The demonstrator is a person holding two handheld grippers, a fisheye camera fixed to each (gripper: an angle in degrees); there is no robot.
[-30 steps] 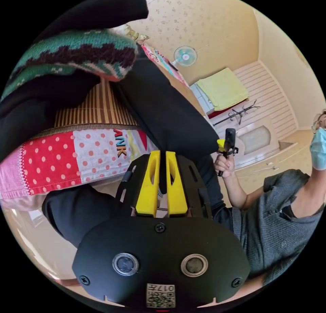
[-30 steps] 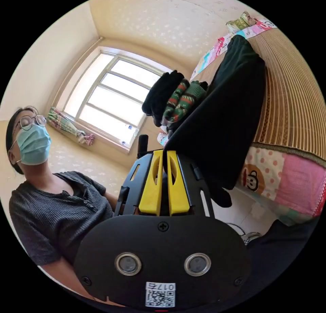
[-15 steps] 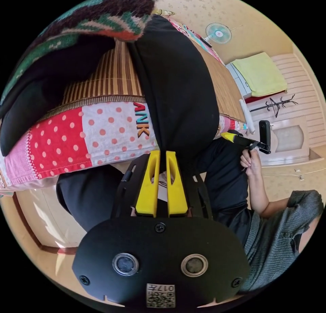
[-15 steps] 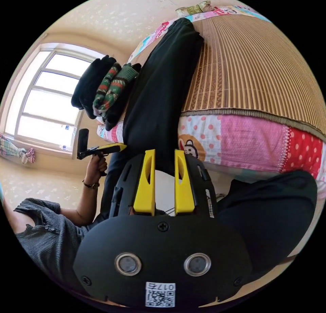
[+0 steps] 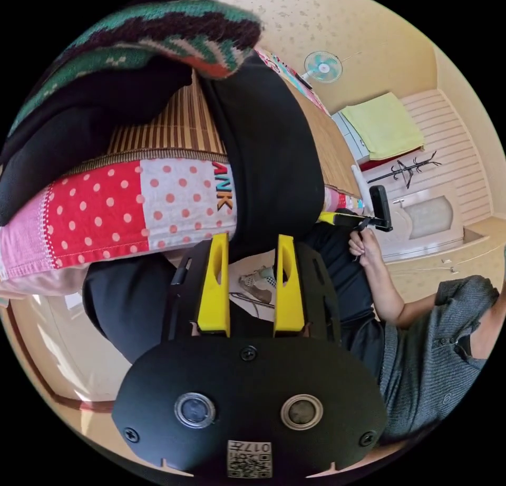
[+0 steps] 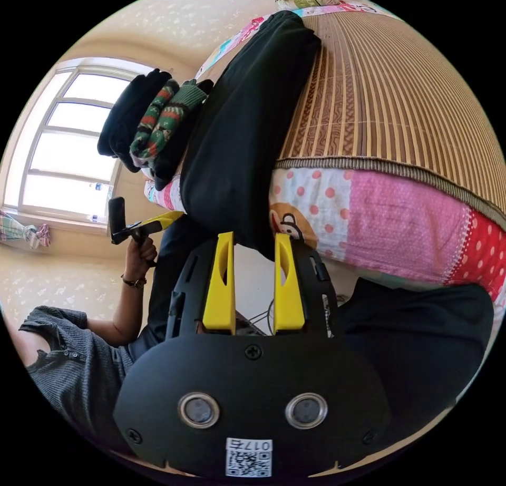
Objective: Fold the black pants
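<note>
A bed (image 6: 390,217) carries a bamboo mat (image 6: 400,101); black pants (image 6: 247,122) drape over its near edge, beside what looks like stacked folded clothes (image 6: 153,122).

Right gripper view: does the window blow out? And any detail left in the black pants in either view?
Right gripper view: window panes clipped to near white, heavy fisheye bending of the mat stripes. Black pants read as a flat dark mass with almost no fold detail. Left gripper view: black pants equally crushed; sharp focus on the open tongs.
</note>
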